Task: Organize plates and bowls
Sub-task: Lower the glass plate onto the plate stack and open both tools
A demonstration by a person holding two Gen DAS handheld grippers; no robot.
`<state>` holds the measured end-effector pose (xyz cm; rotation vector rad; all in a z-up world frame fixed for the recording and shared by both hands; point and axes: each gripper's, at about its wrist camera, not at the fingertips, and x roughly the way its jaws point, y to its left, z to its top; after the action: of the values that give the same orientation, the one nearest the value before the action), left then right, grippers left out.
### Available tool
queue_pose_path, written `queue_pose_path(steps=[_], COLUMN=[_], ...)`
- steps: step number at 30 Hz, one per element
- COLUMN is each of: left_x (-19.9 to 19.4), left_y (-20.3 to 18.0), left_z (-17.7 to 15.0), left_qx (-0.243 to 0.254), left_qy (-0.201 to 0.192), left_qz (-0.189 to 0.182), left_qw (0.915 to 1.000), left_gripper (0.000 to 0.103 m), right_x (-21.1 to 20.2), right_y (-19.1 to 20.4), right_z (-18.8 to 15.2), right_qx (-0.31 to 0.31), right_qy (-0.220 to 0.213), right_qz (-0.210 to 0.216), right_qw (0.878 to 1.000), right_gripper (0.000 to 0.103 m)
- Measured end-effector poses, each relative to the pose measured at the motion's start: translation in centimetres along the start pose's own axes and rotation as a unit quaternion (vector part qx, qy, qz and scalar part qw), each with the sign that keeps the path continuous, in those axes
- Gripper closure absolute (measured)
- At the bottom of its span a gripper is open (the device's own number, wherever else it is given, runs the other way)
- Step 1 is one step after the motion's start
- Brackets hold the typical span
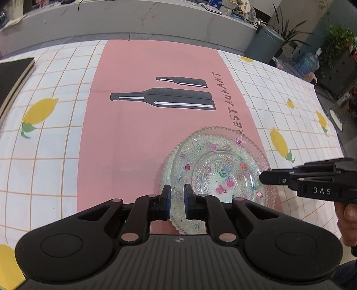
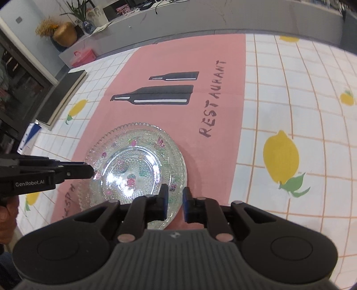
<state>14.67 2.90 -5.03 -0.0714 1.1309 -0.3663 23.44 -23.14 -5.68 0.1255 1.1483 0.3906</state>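
Two clear glass plates point(image 1: 223, 169) with beaded rims and coloured stickers lie stacked on the pink mat point(image 1: 138, 133), the upper one point(image 2: 133, 165) slightly offset. My left gripper point(image 1: 177, 200) is shut on the near left rim, and glass fills the narrow gap between its pads. From the right wrist view its tips point(image 2: 90, 171) rest on the plates' left edge. My right gripper point(image 2: 175, 200) straddles the near right rim with its jaws slightly apart. A strip of pink mat shows between the rim and its right pad. Its black tip point(image 1: 263, 177) reaches the plates' right edge.
The mat, printed with bottles and "RESTAURANT" point(image 2: 214, 98), lies on a checked lemon-print tablecloth point(image 1: 44, 142). A dark flat book point(image 1: 13, 75) sits at the table's far left. A grey counter point(image 1: 133, 20) runs behind the table. A person's hand point(image 1: 350, 220) holds the right gripper.
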Motion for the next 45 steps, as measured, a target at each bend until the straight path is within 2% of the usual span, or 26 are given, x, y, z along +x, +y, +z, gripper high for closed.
queue_pose_path(steps=[12,16,21,24,26,28,29,31,34,42,45], left_x=[-0.2,-0.2,0.0,0.0,0.2,0.5,0.7,1.2,1.9,2.2,2.4], left_y=[-0.4,-0.4,-0.3,-0.2,0.1,0.4,0.6,1.3,1.6,1.2,1.0], left_z=[-0.1,-0.1,-0.2,-0.2,-0.2,-0.3,-0.3,-0.3,-0.6,-0.3,0.0], left_qx=[0.020,0.035,0.036,0.033,0.031,0.024,0.017,-0.013,-0.041,-0.056,-0.057], left_qy=[0.006,0.008,0.012,0.014,0.017,0.020,0.024,0.041,0.058,0.021,0.018], left_qz=[0.018,0.045,0.041,0.043,0.041,0.035,0.027,-0.009,-0.056,-0.037,-0.032], left_qw=[0.9996,0.9983,0.9984,0.9984,0.9986,0.9989,0.9992,0.9990,0.9959,0.9975,0.9977], left_gripper=[0.089,0.081,0.080,0.073,0.063,0.054,0.052,0.052,0.057,0.057,0.057], right_x=[0.2,0.3,0.5,0.5,0.6,0.7,0.8,1.3,1.5,1.7,1.7], right_y=[0.6,1.0,1.4,1.4,1.2,1.1,0.9,0.1,-0.3,-0.7,-0.8], right_z=[0.3,0.2,0.1,0.1,0.1,0.1,0.1,0.1,-0.2,0.5,0.7], right_qx=[-0.011,-0.019,-0.024,-0.023,-0.018,-0.010,-0.001,0.039,0.065,0.083,0.079], right_qy=[-0.013,-0.014,-0.011,-0.010,-0.010,-0.010,-0.007,0.012,0.014,-0.003,-0.003], right_qz=[-0.019,-0.023,-0.024,-0.026,-0.028,-0.030,-0.024,0.005,0.020,0.017,0.015], right_qw=[1.000,0.999,0.999,0.999,0.999,0.999,1.000,0.999,0.998,0.996,0.997], right_gripper=[0.091,0.092,0.088,0.085,0.083,0.074,0.073,0.069,0.067,0.071,0.071])
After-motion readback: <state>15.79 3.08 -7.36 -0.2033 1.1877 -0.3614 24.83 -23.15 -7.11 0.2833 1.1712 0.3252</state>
